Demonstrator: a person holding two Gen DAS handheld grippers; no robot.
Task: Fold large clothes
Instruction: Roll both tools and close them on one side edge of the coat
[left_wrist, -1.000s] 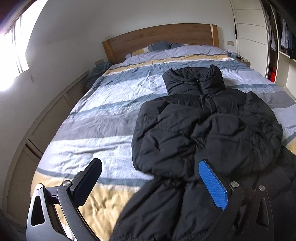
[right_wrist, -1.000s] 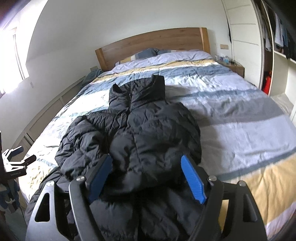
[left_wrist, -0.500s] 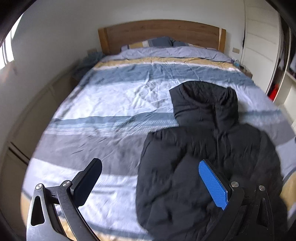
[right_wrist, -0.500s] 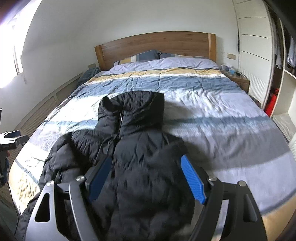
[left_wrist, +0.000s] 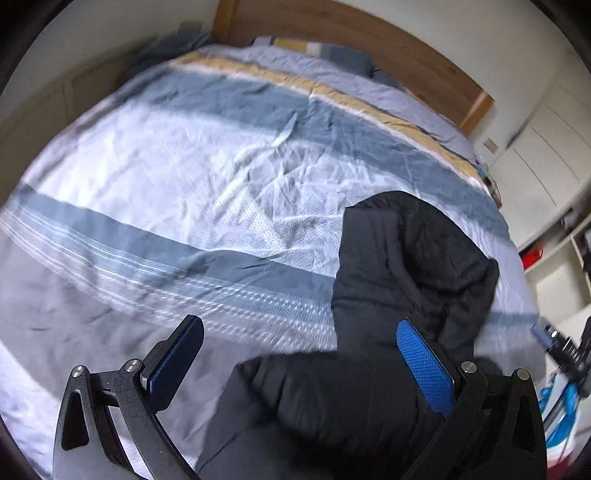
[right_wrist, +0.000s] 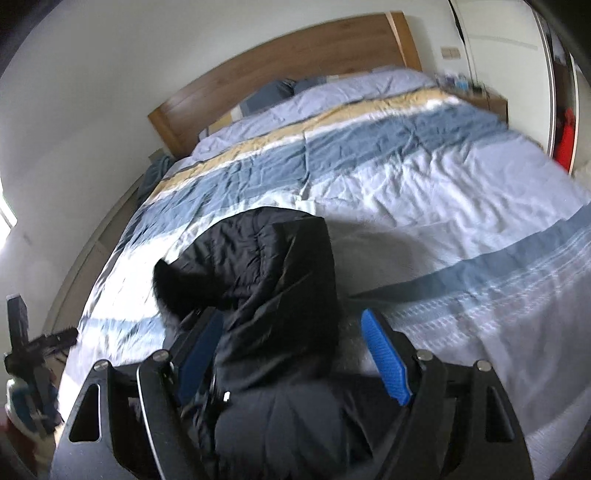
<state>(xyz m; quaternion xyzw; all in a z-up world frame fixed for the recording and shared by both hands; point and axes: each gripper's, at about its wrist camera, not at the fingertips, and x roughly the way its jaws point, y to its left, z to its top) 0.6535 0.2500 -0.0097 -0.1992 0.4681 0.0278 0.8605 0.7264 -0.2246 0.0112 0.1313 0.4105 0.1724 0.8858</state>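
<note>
On the striped bed (left_wrist: 207, 173), both hand-held grippers, left (left_wrist: 299, 369) and right (right_wrist: 291, 354), gape wide, empty, over the jacket (left_wrist: 406, 266) — best pinch a thin edge, not puffy bulk.

jacket (left_wrist: 402, 280) on bed (left_wrist: 184, 177) — pillows (right_wrist: 273, 92) behind, against headboard (right_wrist: 288, 55)

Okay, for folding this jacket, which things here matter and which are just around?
Part of the job:
jacket
bed, the folding surface
left gripper, jaws open
right gripper, jaws open

Just lying about:
pillows
headboard
wardrobe
red item by the wardrobe
</note>
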